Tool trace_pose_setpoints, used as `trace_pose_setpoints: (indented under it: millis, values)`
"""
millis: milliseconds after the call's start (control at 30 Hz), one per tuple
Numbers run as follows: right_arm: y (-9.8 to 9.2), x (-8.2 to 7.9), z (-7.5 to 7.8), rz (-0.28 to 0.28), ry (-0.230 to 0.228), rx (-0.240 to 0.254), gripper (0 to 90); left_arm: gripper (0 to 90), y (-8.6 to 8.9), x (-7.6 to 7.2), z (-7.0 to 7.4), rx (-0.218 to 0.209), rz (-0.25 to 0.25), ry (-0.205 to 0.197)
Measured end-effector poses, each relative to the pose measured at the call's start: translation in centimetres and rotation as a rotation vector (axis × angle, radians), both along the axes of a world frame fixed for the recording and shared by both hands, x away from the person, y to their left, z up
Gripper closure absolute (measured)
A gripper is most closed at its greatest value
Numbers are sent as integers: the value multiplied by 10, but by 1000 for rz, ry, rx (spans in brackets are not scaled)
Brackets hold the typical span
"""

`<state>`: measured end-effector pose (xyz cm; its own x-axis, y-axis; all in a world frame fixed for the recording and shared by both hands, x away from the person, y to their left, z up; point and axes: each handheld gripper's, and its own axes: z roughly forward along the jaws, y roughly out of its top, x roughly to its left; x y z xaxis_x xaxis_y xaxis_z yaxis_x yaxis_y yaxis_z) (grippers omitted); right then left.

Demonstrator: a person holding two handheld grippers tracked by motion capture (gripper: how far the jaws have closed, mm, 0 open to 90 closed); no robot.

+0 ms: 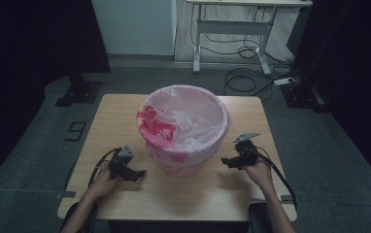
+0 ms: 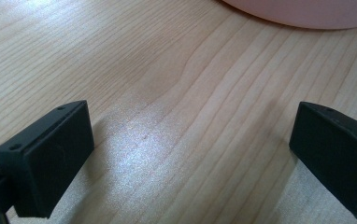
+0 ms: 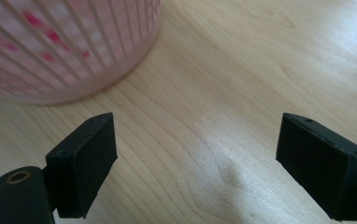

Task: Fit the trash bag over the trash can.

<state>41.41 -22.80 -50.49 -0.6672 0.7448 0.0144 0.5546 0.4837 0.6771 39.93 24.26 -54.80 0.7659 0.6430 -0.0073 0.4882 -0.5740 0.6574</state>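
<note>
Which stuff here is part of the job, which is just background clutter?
In play:
- pink basket with its pink plastic liner bag
- left gripper, open, on the table
- right gripper, open, beside the basket

Just lying about:
- desk frame behind
- floor cables
- black stand base

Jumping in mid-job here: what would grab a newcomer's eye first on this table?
The pink slatted bin lined with a pink-and-white flowered bag stands mid-table, dominating the wooden table. The left gripper and right gripper flank its base, both with jaws open, holding nothing and pointing toward it.
</note>
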Motion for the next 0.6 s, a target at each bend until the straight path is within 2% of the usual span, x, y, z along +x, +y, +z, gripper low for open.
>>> trace_pose_setpoints:
  millis: [67, 100, 233, 333, 367, 433, 600]
  values:
    - [0, -1, -10, 0, 3, 3, 117, 0, 0, 0, 0, 0, 0, 0]
    - [0, -1, -10, 0, 3, 3, 117, 0, 0, 0, 0, 0, 0, 0]
    - [-1, -1, -33, -9, 4, 0, 117, 0, 0, 0, 0, 0, 0, 0]
    - [0, -1, -40, -19, 12, 13, 115, 0, 0, 0, 0, 0, 0, 0]
    - [0, -3, -45, -11, -24, 10, 115, 0, 0, 0, 0, 0, 2, 0]
    - [-1, -3, -46, -12, -29, 18, 116, 0, 0, 0, 0, 0, 2, 0]
    - [-3, -6, -51, -10, -75, 55, 116, 0, 0, 0, 0, 0, 3, 0]
